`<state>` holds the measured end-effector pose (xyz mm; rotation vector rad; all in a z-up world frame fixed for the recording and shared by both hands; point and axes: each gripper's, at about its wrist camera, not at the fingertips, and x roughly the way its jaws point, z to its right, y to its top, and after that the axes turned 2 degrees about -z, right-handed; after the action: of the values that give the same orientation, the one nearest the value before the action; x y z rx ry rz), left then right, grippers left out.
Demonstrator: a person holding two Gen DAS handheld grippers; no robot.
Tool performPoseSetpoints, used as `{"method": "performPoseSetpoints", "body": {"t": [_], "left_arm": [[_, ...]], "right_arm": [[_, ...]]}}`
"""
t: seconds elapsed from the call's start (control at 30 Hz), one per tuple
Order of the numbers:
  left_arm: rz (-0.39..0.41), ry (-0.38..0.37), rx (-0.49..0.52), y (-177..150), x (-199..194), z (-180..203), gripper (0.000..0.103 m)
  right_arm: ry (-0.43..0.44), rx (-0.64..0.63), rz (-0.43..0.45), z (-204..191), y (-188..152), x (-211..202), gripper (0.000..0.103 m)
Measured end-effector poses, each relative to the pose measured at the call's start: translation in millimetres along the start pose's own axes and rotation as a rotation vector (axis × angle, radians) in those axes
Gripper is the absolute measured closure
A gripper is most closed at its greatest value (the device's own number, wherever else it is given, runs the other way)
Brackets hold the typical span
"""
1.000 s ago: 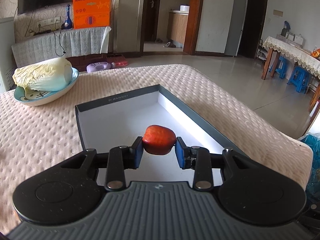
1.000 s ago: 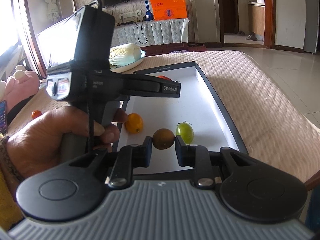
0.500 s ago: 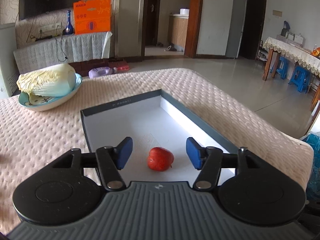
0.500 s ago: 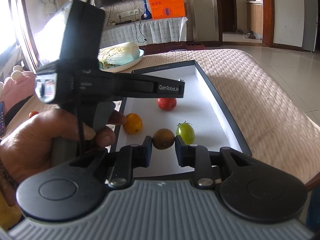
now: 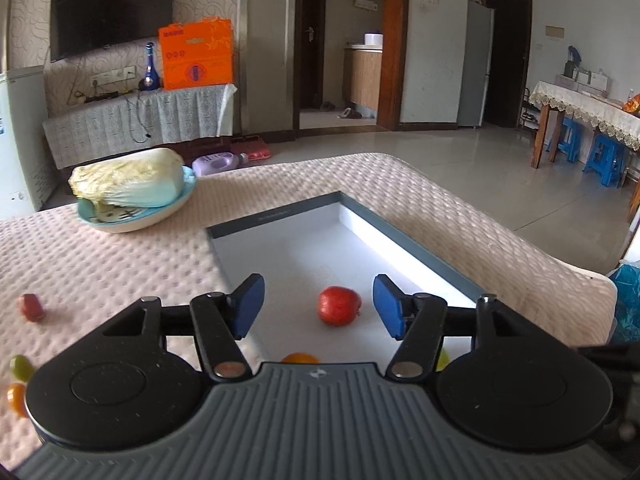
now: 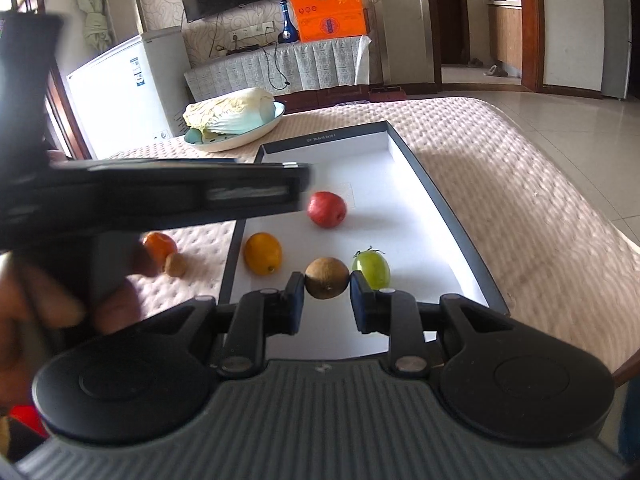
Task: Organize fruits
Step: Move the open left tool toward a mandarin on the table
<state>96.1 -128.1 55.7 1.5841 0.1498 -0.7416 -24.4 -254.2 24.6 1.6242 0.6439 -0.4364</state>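
Observation:
A red apple (image 5: 338, 311) lies on the white floor of the dark-rimmed tray (image 5: 276, 216), just beyond my left gripper (image 5: 318, 302), which is open and touches nothing. In the right wrist view the same apple (image 6: 327, 209) sits mid-tray, with an orange-yellow fruit (image 6: 263, 253) and a green tomato (image 6: 372, 268) nearer me. My right gripper (image 6: 326, 284) is shut on a brown kiwi (image 6: 327, 278) over the tray's near end. The left gripper's blurred black body (image 6: 160, 196) crosses the left of that view, a hand below it.
An orange (image 6: 160, 246) and a small kiwi (image 6: 176, 264) lie on the quilted cloth left of the tray. Small red (image 5: 31, 307), green (image 5: 20, 366) and orange (image 5: 16, 398) fruits sit further left. A cabbage on a plate (image 6: 236, 120) stands behind. The table edge (image 5: 560, 264) drops off at right.
My left gripper opened and let the red apple down into the tray, then drew back and up from it. The right gripper stayed still with the kiwi.

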Motion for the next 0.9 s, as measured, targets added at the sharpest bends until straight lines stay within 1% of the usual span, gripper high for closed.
{"method": "performPoseSetpoints", "body": {"t": [0.17,0.3,0.43,0.53,0.63,0.8,0.9], "left_arm": [[-0.014,0.013,-0.058,-8,-27,-20,0.037],[-0.02,0.015,-0.107,-18,-56,-29,0.038],[-0.018,0.037,-0.096,-34,-82,-28,0.038],[-0.018,0.042,-0.088,-40,-86,-26,0.038],[-0.022,0.063,-0.058,-44,-85,-27,0.038],[-0.045,0.074,-0.058,-50,-82,-38,0.038],[-0.041,0.075,-0.049,-53,-85,-44,0.038]], "right_arm": [[0.003,0.027,-0.004,2,3,5,0.075],[0.012,0.031,-0.004,-2,5,8,0.075],[0.015,0.032,-0.002,-6,7,12,0.075],[0.018,0.033,0.0,-9,8,12,0.075],[0.012,0.035,-0.011,-13,9,16,0.075],[0.0,0.035,-0.018,-17,9,20,0.075],[-0.002,0.029,-0.02,-19,9,23,0.075]]}}
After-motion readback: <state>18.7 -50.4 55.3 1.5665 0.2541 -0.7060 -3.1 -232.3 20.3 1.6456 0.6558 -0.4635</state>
